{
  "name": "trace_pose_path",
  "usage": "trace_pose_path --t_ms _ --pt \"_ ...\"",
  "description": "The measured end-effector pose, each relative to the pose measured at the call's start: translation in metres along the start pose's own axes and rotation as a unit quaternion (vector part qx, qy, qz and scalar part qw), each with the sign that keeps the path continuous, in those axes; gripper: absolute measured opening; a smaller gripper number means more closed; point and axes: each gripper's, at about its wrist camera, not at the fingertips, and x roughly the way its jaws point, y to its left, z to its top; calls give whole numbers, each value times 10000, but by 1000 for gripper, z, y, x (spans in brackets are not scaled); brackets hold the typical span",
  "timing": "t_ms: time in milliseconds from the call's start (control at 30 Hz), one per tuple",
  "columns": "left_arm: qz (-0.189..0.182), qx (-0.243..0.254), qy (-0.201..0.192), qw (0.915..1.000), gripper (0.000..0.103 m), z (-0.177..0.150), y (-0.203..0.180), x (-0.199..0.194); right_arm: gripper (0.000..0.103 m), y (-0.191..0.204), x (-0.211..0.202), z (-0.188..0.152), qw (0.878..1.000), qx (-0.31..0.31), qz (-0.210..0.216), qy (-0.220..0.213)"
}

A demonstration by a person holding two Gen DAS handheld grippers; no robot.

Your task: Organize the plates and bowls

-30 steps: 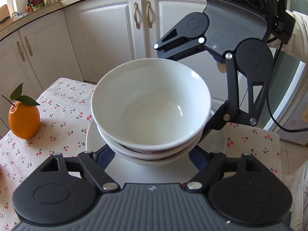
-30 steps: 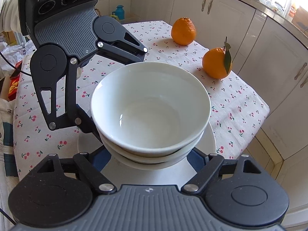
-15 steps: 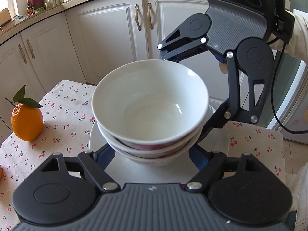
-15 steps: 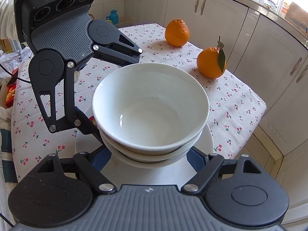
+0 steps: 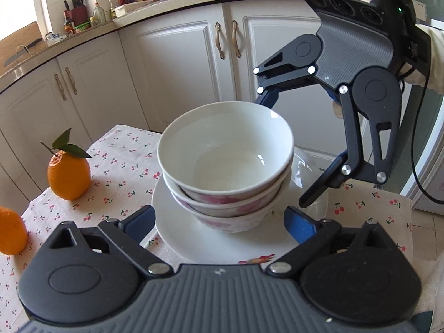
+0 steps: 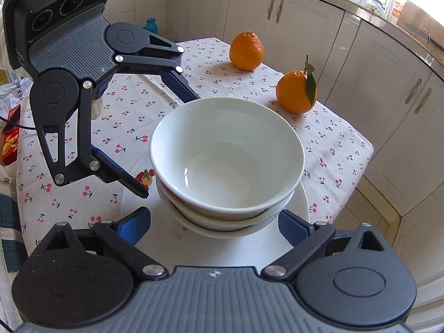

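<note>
white kitchen cabinets wrap round a small table under a cherry-print cloth. near its corner sits a white plate, and on it a stack of bowls, three nested as the left view shows them, the lower ones with a pink pattern outside. two oranges stand well apart from the stack, one with a leaf.

the left tongs and the right tongs face each other across the stack. both have just been opening, and both now stand spread, blue pads either side of the bowls and clear of them, pinching nothing. in each view the other tongs show across the stack, likewise spread, one finger low over the plate's rim.

judging by how things lie, the stacking looks done: bowls nested, stack resting on the plate, grip let go. what seems left is to draw both tongs away without knocking the stack, unless more dishes wait out of sight.

several things are hard to settle. whether one plate or more lies under the bowls cannot be told; a glossy edge shows behind the stack in the left view. the stack leans a little and may not be seated evenly. each tongs' own pads are partly hidden by the linkage. a pale sleeve is cut off at the frame's edge.
</note>
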Motion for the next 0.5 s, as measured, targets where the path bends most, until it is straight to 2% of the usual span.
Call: trace_pose_path --t_ms 133,233,367,500 --pt "499 -131 -255 9983 102 -8 -9 -22 103 14 -13 3 9979 330 -563 41" --pt "843 -416 -426 9947 102 -16 -14 -39 103 25 -24 4 9901 874 -1098 99" --pt "1159 -1075 -572 9858 102 -24 -20 -59 103 42 -33 0 9671 1923 -1657 158" --pt "1636 -1769 -672 9682 102 -28 -28 -81 103 63 -40 -5 9337 2799 -2232 68"
